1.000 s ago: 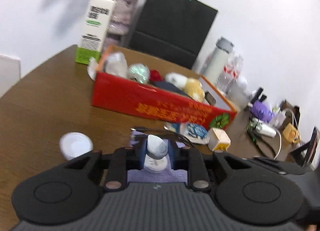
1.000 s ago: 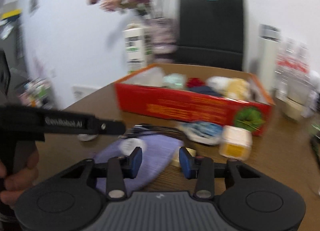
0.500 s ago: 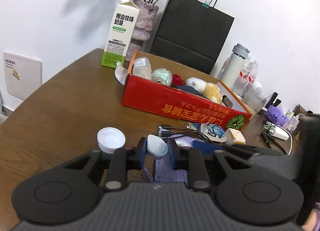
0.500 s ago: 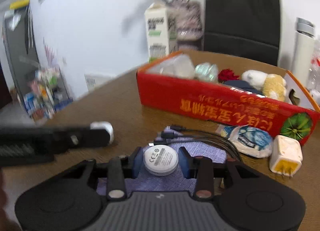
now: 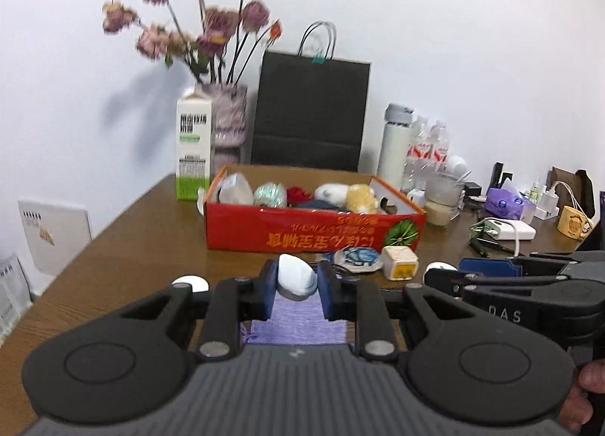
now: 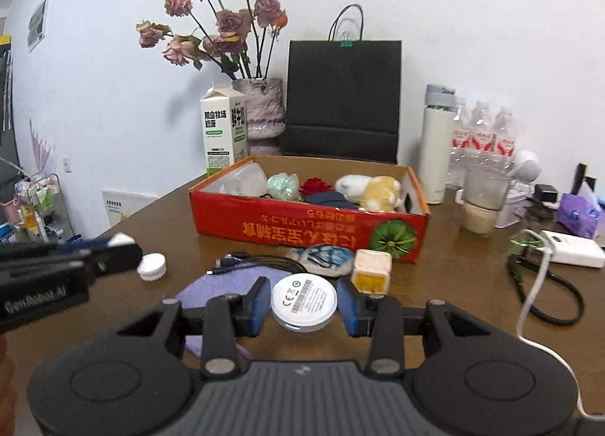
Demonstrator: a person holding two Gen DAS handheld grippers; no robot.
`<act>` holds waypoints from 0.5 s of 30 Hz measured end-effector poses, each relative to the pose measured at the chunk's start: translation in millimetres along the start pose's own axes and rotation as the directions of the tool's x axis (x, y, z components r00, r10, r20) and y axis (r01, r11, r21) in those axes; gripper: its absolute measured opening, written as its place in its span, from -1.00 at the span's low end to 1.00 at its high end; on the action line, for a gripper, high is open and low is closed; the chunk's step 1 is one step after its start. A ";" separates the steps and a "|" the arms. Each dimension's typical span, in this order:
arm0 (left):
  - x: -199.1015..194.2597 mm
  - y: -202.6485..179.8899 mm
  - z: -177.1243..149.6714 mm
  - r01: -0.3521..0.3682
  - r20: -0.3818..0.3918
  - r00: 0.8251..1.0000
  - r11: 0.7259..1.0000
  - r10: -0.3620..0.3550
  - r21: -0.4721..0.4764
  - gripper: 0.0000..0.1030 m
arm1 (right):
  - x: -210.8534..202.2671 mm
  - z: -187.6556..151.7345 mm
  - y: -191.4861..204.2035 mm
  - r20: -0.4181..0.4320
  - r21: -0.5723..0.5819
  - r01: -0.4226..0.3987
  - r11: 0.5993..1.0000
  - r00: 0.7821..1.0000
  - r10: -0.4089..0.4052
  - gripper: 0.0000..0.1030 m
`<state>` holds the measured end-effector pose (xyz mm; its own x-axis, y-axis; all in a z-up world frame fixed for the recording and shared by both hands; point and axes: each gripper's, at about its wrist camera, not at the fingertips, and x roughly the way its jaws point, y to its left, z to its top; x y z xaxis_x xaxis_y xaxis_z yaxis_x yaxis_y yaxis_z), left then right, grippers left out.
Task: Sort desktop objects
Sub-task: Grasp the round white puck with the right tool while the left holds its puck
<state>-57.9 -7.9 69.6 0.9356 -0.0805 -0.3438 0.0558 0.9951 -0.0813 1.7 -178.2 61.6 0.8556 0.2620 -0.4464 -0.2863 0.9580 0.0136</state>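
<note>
Closest in, the left gripper [image 5: 297, 286] pinches a small white oval piece [image 5: 295, 277] between its blue pads [image 5: 267, 294], holding it above a purple cloth [image 5: 298, 324] that lies on the brown table [image 5: 124, 269]. The right gripper [image 6: 303, 303] is held alongside it with a round white puck [image 6: 303, 303] between its blue pads [image 6: 349, 307]; the puck's printed face is turned up and both pads meet its rim, so it is pinched. The puck hangs above the table, over the cloth's right edge.

On the table to the left of the cloth sits a white screw cap [image 6: 152, 266]. Just beyond the cloth lies a bundle of black cables [image 6: 257, 262], then a blue-and-white wrapped packet [image 6: 325, 255] and a cream plug cube [image 6: 371, 270] just beside it, both close against the front of a red cardboard box [image 6: 302, 230].

The box is open on top and already holds a clear plastic container [image 6: 245, 180], a crumpled greenish wad [image 6: 284, 184], something red [image 6: 313, 185], a dark item [image 6: 329, 198] and 2 plush toys [image 6: 372, 186], white and yellow.

Behind the box stand a milk carton [image 6: 224, 129], a vase of dried roses [image 6: 261, 107] and a black paper bag [image 6: 343, 95]. To the right are a white flask [image 6: 436, 141], 3 water bottles [image 6: 484, 141], a glass cup [image 6: 484, 201], a purple tissue pack [image 6: 578, 214] and a white power bank [image 6: 574, 249] with its cord.
</note>
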 end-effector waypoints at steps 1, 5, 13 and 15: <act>-4.8 -2.6 -1.1 0.001 0.006 1.000 1.000 -0.001 0.007 -0.54 | -7.6 -3.1 -0.3 0.004 -0.005 0.002 1.000 1.000 -0.002 -0.27; -25.5 -9.6 -2.4 -0.003 0.028 1.000 1.000 0.003 0.010 -0.54 | -36.7 -6.4 0.9 0.049 0.005 -0.010 1.000 0.999 0.009 -0.27; -23.1 -8.6 21.0 0.019 0.075 0.997 0.999 -0.021 0.027 -0.54 | -55.6 4.5 -11.6 0.108 0.018 -0.003 1.000 0.994 0.001 -0.27; -12.6 -10.2 33.0 0.010 0.097 0.995 0.999 -0.015 0.051 -0.54 | -52.1 12.7 -18.4 0.124 0.022 0.015 1.000 0.992 -0.017 -0.27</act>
<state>-58.8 -15.2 105.6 0.9640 -0.0896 -0.2505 0.0831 0.9959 -0.0366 -32.1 -208.1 95.9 0.9073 0.2578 -0.3321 -0.2641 0.9641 0.0267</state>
